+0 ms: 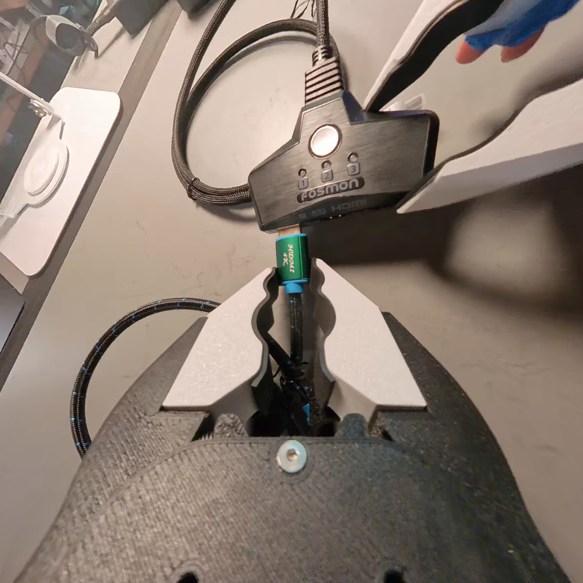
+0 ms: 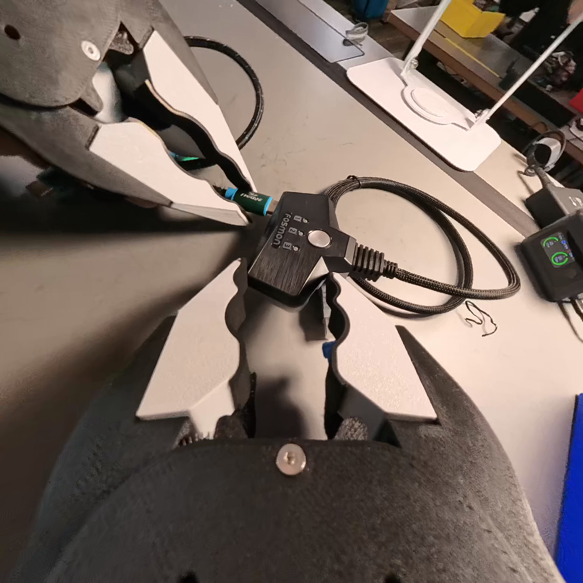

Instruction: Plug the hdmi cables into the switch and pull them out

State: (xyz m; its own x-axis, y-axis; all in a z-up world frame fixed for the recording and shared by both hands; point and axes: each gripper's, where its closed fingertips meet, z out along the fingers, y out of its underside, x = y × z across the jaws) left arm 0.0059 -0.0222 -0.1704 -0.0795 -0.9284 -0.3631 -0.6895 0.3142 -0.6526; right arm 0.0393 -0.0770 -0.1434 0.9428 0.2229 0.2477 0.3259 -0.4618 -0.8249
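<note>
A black HDMI switch (image 1: 340,167) with a round silver button lies on the grey table; it also shows in the right wrist view (image 2: 293,249). My left gripper (image 1: 293,268) is shut on the green HDMI plug (image 1: 291,260), whose metal tip sits partly inside the switch's left port. The plug's black-and-blue braided cable (image 1: 94,356) loops back to the left. My right gripper (image 2: 284,271) is shut on the switch's right end, seen from the left wrist view (image 1: 410,157) too. The left gripper (image 2: 249,202) and the green plug (image 2: 252,202) appear in the right wrist view.
The switch's own black braided cable (image 2: 441,246) coils on the table behind it. A white lamp base (image 2: 422,110) stands at the table's far edge, also seen in the left wrist view (image 1: 53,176). A small black device with a lit screen (image 2: 555,258) sits right. Spacing between my two grippers at the tips: around 7 cm. About 30 cm separates my left fingertips from the white lamp base (image 2: 422,110).
</note>
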